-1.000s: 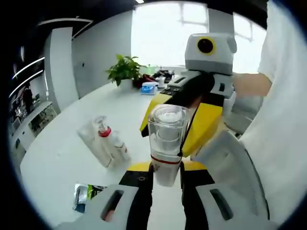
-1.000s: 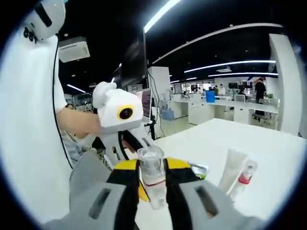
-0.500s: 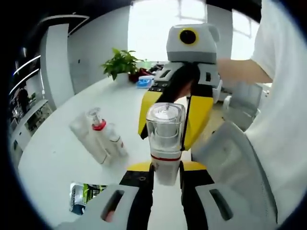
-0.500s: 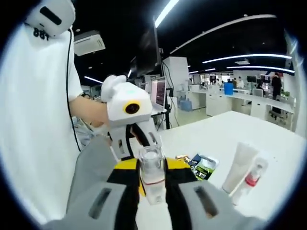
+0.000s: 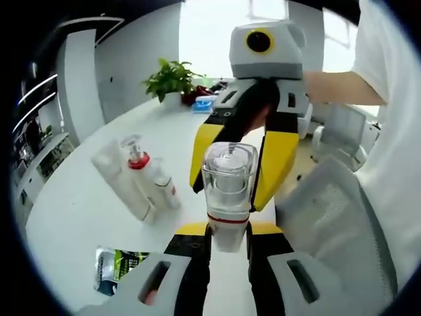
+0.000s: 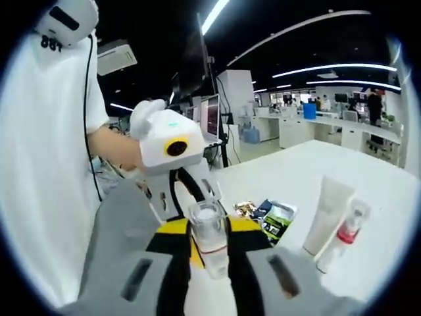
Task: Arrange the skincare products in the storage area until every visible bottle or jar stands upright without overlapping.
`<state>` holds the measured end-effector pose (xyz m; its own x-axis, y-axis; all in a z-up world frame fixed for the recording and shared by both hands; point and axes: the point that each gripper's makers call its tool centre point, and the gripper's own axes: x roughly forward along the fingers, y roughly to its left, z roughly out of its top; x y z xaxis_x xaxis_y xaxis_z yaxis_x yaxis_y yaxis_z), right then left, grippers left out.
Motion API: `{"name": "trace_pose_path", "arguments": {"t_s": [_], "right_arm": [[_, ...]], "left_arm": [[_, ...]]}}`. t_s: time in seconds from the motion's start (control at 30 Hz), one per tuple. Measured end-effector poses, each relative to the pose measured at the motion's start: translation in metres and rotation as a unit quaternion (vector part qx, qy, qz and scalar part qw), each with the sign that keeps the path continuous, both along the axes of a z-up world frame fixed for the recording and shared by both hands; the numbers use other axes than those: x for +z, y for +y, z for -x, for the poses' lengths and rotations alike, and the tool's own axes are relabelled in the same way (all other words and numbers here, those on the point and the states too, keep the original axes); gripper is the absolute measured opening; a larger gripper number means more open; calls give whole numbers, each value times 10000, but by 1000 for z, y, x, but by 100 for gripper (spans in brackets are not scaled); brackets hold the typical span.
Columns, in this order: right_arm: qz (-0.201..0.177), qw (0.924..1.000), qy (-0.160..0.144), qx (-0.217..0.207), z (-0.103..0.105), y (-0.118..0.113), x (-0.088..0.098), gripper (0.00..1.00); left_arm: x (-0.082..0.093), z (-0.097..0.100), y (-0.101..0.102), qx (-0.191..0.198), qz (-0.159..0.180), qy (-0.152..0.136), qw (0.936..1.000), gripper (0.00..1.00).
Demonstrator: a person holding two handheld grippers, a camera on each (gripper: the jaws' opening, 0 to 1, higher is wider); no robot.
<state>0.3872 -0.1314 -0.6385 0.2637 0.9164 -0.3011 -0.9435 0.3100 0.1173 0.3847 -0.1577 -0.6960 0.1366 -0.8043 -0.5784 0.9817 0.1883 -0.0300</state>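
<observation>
Bottle (image 5: pixel 227 194) base hidden between left gripper (image 5: pixel 227 242) fingers (image 5: pixel 192 247); contact with right gripper (image 5: pixel 240 161) fingertips behind it not resolvable. In right gripper view, bottle (image 6: pixel 210 245) lower end sunk between right gripper (image 6: pixel 209 253) fingers (image 6: pixel 172 245), label unreadable. Sachets (image 5: pixel 113 268) left of left fingers cut by jaw housing, print too small to read. Tube (image 5: pixel 122 179) and pump bottle (image 5: pixel 152 184) beyond left fingers: touching or apart, cannot tell. Plant (image 5: pixel 170 80) pot washed out.

Looking along opposing jaws, close, facing each other. Sharing the clear bottle (image 5: pixel 227 191) (image 6: pixel 209 238) and white tube (image 5: pixel 122 178) (image 6: pixel 325 214) on the table (image 5: pixel 79 217) (image 6: pixel 388 197).
</observation>
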Motion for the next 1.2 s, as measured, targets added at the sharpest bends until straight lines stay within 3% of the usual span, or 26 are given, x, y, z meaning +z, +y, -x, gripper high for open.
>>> {"name": "trace_pose_path", "arguments": {"t_s": [0.27, 0.43, 0.83, 1.2], "right_arm": [[167, 9990, 321, -278, -5, -3, -25, 21], [-22, 9965, 502, -666, -15, -4, -31, 23], [-149, 9921, 624, -1081, -22, -13, -44, 27], [-129, 9900, 726, -1200, -22, -13, -57, 25]], "left_arm": [[-24, -4, -1, 67, -76, 39, 9999, 17], [-33, -11, -2, 218, 96, 127, 9996, 17], [-54, -12, -4, 159, 20, 163, 9997, 17], [-66, -15, -8, 124, 61, 189, 9997, 17]]}}
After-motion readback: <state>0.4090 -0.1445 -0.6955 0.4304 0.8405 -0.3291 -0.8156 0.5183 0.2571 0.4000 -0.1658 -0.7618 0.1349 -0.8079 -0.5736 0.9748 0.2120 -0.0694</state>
